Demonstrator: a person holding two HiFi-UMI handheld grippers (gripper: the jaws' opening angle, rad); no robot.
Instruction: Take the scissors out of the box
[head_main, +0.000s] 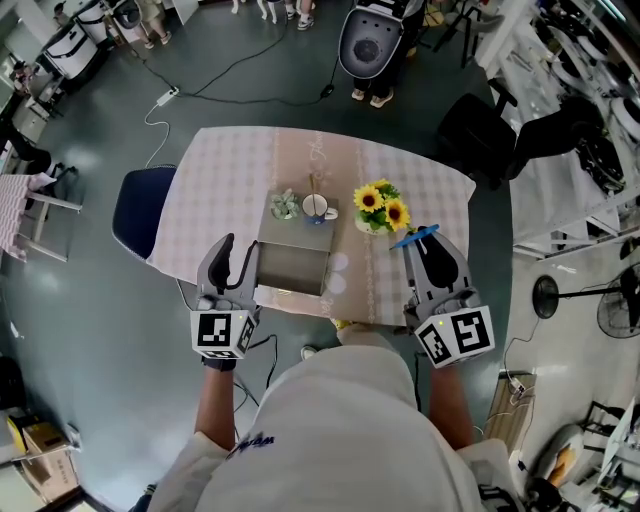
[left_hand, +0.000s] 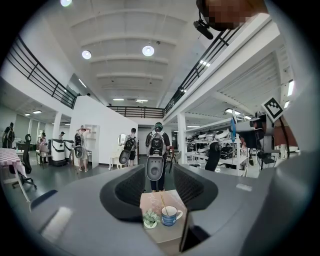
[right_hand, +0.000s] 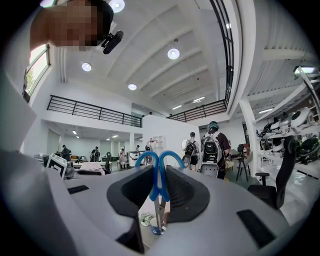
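Observation:
My right gripper (head_main: 429, 247) is shut on the blue-handled scissors (head_main: 414, 237) and holds them in the air over the table's right part, beside the sunflowers. In the right gripper view the scissors (right_hand: 159, 172) stand upright between the jaws of that gripper (right_hand: 159, 189), handle loops up and blades down. The open grey box (head_main: 295, 268) lies in the middle of the table near its front edge. My left gripper (head_main: 237, 258) hovers at the box's left side. Its jaws stand apart with nothing between them, as the left gripper view (left_hand: 160, 192) shows.
A pink checked cloth (head_main: 220, 190) covers the table. Behind the box stand a small potted plant (head_main: 285, 205), a blue-striped cup (head_main: 318, 208) and a vase of sunflowers (head_main: 380, 208). A blue chair (head_main: 140, 210) is at the table's left. A person stands beyond the far edge.

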